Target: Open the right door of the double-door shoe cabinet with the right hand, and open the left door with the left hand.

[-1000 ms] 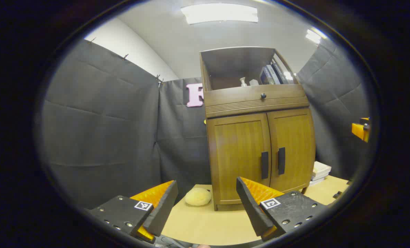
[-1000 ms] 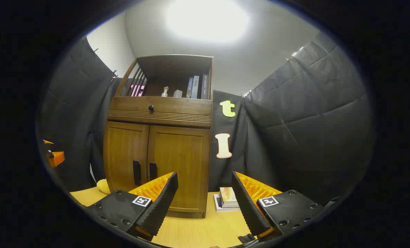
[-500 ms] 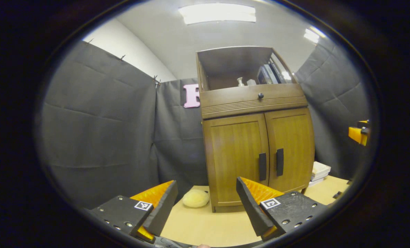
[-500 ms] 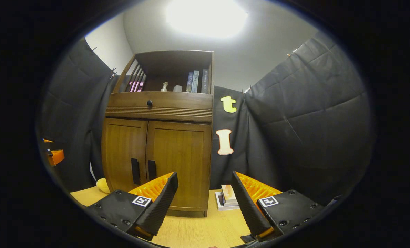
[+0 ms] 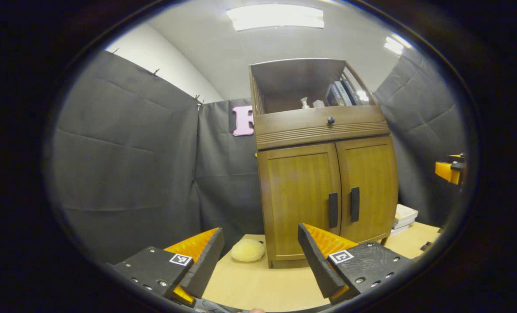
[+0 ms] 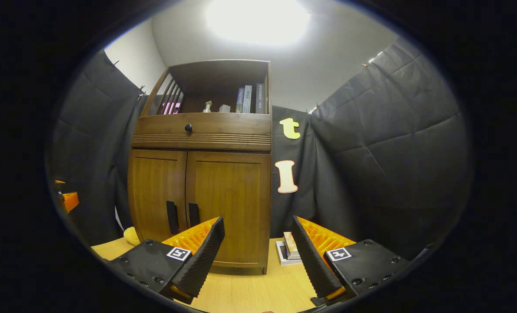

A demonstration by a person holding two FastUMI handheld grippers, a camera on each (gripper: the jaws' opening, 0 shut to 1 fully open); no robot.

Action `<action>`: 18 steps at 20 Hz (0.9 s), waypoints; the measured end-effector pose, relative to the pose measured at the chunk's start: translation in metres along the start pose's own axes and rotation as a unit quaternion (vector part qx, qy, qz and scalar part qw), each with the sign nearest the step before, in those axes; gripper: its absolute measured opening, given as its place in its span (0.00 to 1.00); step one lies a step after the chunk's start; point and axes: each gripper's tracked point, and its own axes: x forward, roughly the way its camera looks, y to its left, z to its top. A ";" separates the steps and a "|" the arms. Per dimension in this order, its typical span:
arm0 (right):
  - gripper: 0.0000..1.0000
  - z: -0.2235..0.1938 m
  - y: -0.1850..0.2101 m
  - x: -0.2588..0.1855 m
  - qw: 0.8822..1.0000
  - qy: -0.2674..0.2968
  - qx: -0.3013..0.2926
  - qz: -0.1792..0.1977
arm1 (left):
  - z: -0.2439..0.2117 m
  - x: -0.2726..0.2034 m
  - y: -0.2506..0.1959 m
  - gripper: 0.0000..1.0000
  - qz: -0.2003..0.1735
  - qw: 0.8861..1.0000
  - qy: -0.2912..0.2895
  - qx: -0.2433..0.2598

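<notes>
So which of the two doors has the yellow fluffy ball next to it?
The left door. The fluffy ball sits on the table by its outer edge; the right door has stacked books beside it instead.

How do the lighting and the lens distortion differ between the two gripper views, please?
Right gripper view: the ceiling light is blown out into a white glare, and the cabinet beneath stays sharp. Left gripper view: the light panel keeps its outline, a small glare spot sits on the books, and the fisheye bows the cabinet's sides.
</notes>
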 end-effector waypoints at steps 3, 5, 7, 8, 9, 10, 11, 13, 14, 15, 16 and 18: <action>0.96 0.003 0.010 0.011 1.000 -0.006 0.001 0.008 | 0.000 -0.005 0.008 1.00 0.010 1.000 -0.001 -0.002; 0.98 0.005 0.020 0.020 1.000 -0.009 0.000 0.016 | -0.001 -0.008 0.015 1.00 0.018 1.000 0.000 -0.002; 0.98 0.008 0.029 0.031 1.000 -0.012 0.000 0.026 | 0.001 -0.013 0.023 1.00 0.027 1.000 -0.001 0.000; 0.98 0.010 0.034 0.037 0.999 -0.013 0.002 0.031 | 0.002 -0.015 0.027 1.00 0.031 1.000 -0.002 0.002; 0.98 0.011 0.040 0.041 0.999 -0.014 0.004 0.037 | 0.002 -0.017 0.026 0.98 0.036 0.999 -0.002 0.004; 0.98 0.011 0.046 0.045 0.999 -0.014 0.004 0.042 | 0.003 -0.017 0.027 1.00 0.040 0.999 -0.002 0.006; 0.98 0.009 0.053 0.051 0.999 -0.013 0.004 0.048 | 0.002 -0.017 0.028 1.00 0.045 0.999 -0.002 0.007; 0.98 0.007 0.063 0.060 0.998 -0.009 0.005 0.058 | 0.001 -0.020 0.031 1.00 0.054 0.998 -0.001 0.008; 0.98 0.006 0.069 0.068 0.998 -0.007 0.007 0.063 | 0.001 -0.021 0.032 1.00 0.059 0.998 0.000 0.008; 0.97 0.004 0.075 0.073 0.998 -0.005 0.010 0.068 | 0.000 -0.025 0.033 1.00 0.064 0.998 0.001 0.007; 0.98 0.003 0.081 0.078 0.997 -0.003 0.013 0.072 | 0.000 -0.029 0.034 1.00 0.070 0.998 0.002 0.007; 0.98 -0.001 0.093 0.088 0.997 0.000 0.015 0.081 | 0.001 -0.032 0.036 1.00 0.082 0.997 0.005 0.009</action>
